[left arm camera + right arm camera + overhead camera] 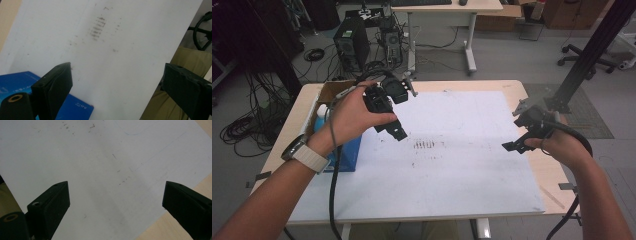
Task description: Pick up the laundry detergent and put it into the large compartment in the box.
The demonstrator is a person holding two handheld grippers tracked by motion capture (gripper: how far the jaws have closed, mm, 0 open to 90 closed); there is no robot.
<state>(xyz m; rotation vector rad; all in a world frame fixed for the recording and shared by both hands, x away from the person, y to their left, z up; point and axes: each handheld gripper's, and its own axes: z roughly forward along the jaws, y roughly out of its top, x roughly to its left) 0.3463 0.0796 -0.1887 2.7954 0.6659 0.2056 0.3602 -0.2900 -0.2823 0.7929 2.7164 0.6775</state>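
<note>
So right now I'm holding both tongs up over the table, nothing in either one. My left gripper (393, 131) is hovering above the left part of the white board (462, 170), jaws spread wide, and my right gripper (517, 146) is hanging over the board's right edge, also wide open with only bare board between the jaws.

The nearest thing to grab is the blue box (77, 107), which is sitting at the left edge of the table, just beside and below my left gripper. It's overlapping the board's corner a bit, and in the left gripper view it's peeking out past the left jaw. Behind it there's an open cardboard box (332, 92) with something white and blue in it, can't really tell what.

I'd say I'm at the very start, lining up before a reach. Next move probably means swinging the left gripper down and leftward to the blue box, squaring the jaws to its sides.

The board has a smudgy patch of dark marks (424, 145) mid-way. The room is cluttered: a PC tower (352, 45), cables on the floor, another desk (447, 10) and an office chair base (584, 57).
</note>
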